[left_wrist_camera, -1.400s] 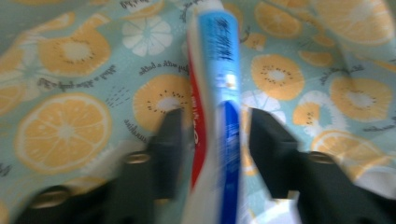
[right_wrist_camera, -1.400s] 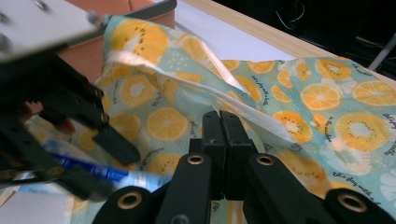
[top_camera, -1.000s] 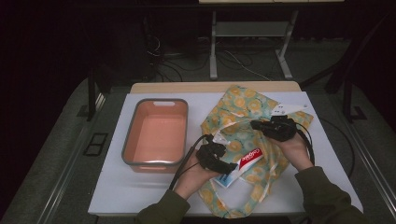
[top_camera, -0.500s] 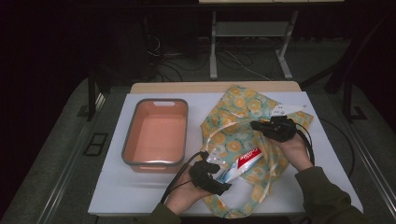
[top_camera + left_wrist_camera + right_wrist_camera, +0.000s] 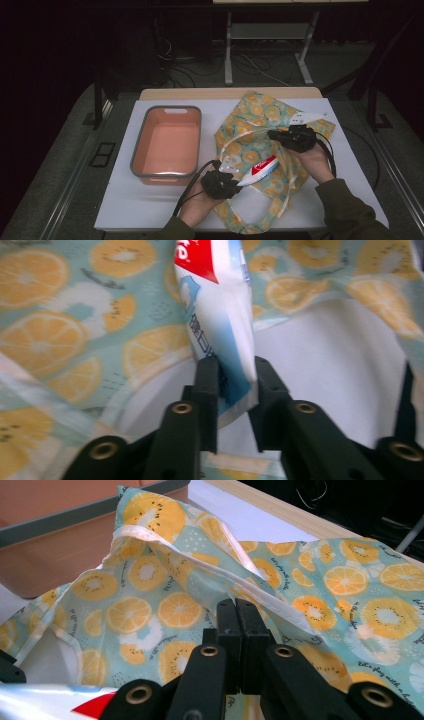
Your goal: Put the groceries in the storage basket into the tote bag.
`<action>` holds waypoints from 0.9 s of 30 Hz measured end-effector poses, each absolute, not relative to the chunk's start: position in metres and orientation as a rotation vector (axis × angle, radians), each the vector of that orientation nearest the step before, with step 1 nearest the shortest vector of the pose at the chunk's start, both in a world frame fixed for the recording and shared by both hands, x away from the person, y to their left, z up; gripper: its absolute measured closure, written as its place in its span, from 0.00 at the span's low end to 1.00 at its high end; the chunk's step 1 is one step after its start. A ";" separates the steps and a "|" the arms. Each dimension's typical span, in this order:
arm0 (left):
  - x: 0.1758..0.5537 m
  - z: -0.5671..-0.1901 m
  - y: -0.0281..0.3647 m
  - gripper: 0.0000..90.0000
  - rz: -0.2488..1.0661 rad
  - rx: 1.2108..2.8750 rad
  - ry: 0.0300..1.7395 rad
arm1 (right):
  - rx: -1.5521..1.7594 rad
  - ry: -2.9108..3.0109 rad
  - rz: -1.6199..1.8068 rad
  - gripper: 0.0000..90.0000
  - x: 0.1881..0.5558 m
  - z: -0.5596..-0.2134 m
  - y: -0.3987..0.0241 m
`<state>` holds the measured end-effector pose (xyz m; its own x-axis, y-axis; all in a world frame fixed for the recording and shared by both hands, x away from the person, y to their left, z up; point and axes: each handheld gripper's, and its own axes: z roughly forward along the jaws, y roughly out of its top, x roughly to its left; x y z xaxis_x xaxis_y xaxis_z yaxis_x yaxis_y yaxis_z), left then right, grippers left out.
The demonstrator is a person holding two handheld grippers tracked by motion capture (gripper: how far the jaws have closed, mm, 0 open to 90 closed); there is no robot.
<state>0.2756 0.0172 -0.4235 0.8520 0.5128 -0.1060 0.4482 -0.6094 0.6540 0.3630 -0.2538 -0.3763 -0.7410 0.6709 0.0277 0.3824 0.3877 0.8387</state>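
A white, red and blue toothpaste tube (image 5: 262, 167) (image 5: 220, 315) lies over the mouth of an orange-and-kiwi print fabric bag (image 5: 260, 115) (image 5: 350, 580). My left gripper (image 5: 237, 182) (image 5: 231, 371) sits at the bag's near left side. Its jaws have just been closing, and they now pinch the tube's flat crimped end. My right gripper (image 5: 273, 134) (image 5: 235, 611) is on the bag's right side, shut on the bag's white-trimmed rim and holding that edge up a little.
A salmon-coloured tub with a grey rim (image 5: 165, 108) (image 5: 60, 545) stands left of the bag on the white tabletop (image 5: 125, 200). The bag's handles trail toward the near edge. Beyond the table are dark floor, cables and metal stand legs.
My left gripper drew back toward the near edge and its jaws came together on the end of the toothpaste tube. The right gripper and the bag's rim stayed put.
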 end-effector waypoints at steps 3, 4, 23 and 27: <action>0.279 -0.425 0.017 0.98 0.122 2.329 0.706 | 0.919 2.336 1.287 1.00 0.363 -0.377 -0.254; 0.281 -0.425 0.016 0.99 0.115 2.325 0.712 | 0.918 2.337 1.285 1.00 0.363 -0.377 -0.253; 0.337 -0.425 -0.029 0.99 0.239 2.240 0.811 | 0.920 2.336 1.298 1.00 0.363 -0.376 -0.255; 0.352 -0.426 -0.037 0.99 0.269 2.228 0.844 | 0.922 2.336 1.299 1.00 0.363 -0.376 -0.256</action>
